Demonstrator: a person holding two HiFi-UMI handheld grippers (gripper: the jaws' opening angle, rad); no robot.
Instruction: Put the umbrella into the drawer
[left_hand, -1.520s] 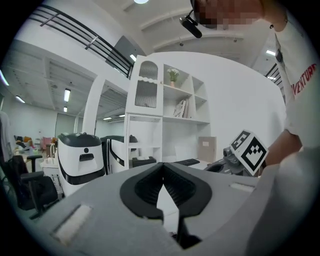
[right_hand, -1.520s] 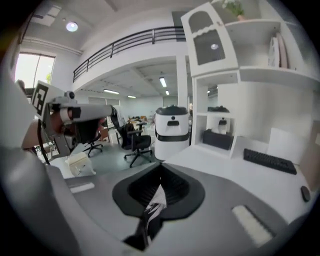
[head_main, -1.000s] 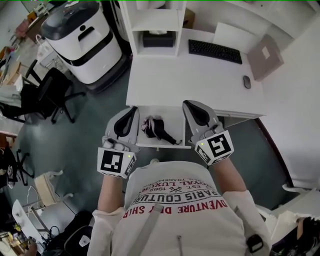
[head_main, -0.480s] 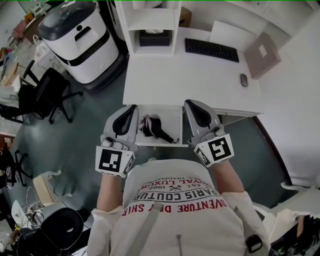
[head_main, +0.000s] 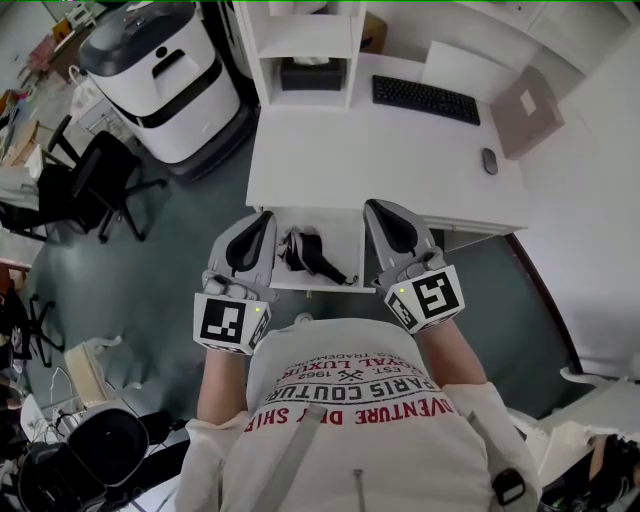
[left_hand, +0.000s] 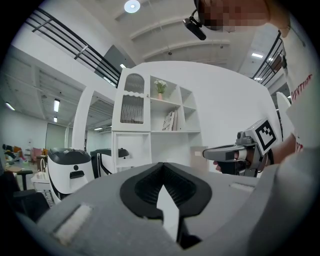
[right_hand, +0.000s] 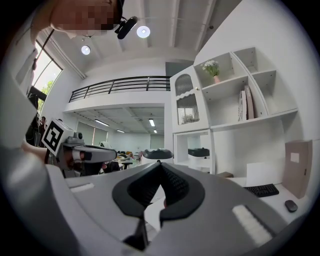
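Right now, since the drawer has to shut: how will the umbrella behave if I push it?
The umbrella looks folded, its fabric loose and crumpled, so it would probably give before sliding. Its dark end reaches toward the front of the drawer and might catch there. Being compact, it is likely light.

Matt black cloth umbrella (head_main: 303, 250), smooth white drawer (head_main: 350, 238)

Operator clothing and hand-held grippers

A white short-sleeved T-shirt (head_main: 350, 420) printed in red and black is worn, crossed by a grey strap (head_main: 292, 448). The left gripper (head_main: 264, 216) and right gripper (head_main: 373, 208) are moulded in grey, fitted with black ribbed pads (left_hand: 145, 187), each topped by a black-and-white marker cube (head_main: 228, 322).
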